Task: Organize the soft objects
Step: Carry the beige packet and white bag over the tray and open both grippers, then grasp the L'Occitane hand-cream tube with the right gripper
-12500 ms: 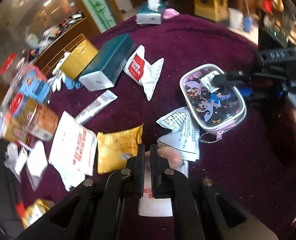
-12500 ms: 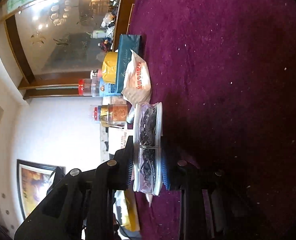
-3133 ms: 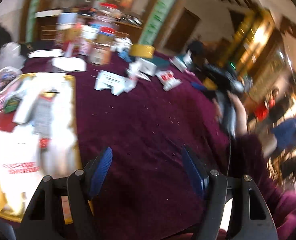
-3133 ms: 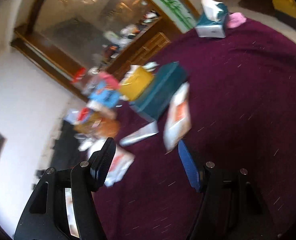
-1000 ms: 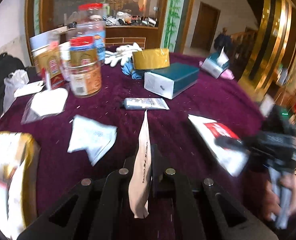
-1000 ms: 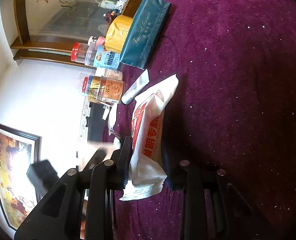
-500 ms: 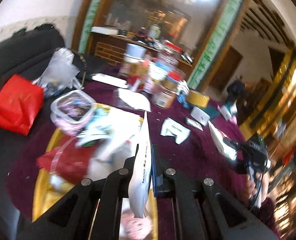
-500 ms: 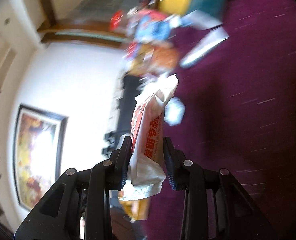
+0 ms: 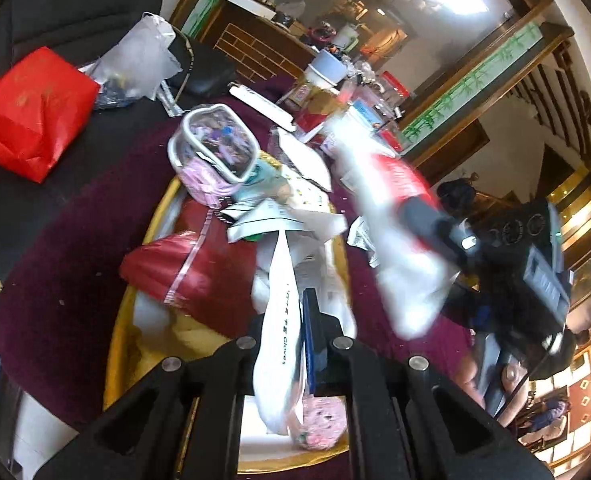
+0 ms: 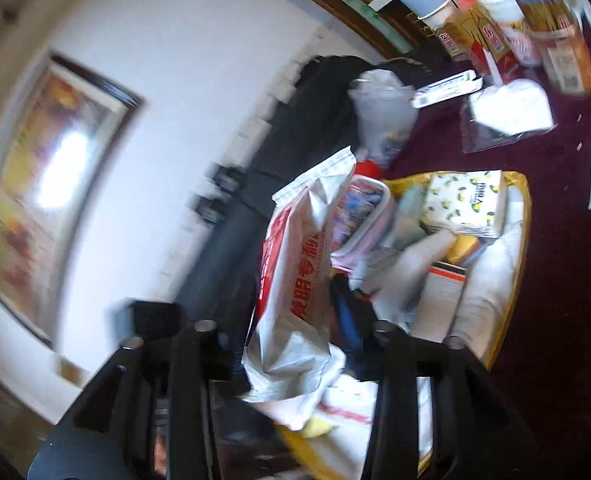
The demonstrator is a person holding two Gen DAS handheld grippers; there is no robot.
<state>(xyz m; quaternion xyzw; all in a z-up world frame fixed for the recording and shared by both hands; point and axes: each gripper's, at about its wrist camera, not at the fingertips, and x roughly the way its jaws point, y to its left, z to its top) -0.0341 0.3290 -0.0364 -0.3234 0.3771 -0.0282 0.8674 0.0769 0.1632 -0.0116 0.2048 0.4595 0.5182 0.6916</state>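
Observation:
My left gripper is shut on a flat white glove packet, which stands on edge above the gold tray. The tray holds a clear cartoon pouch, a red bag and several white packets. My right gripper hovers over the tray's near end. Its jaws are opening around a white and red packet, which sits loose between them. In the left wrist view the right gripper and its blurred packet come in from the right.
Jars, cans and cartons crowd the back of the purple cloth. Loose white packets lie near them. A red paper bag and a clear plastic bag rest on a dark seat beside the tray.
Both grippers have swung from the middle of the table to above the gold tray, each carrying its packet. The right gripper's jaws have widened around the white and red packet.

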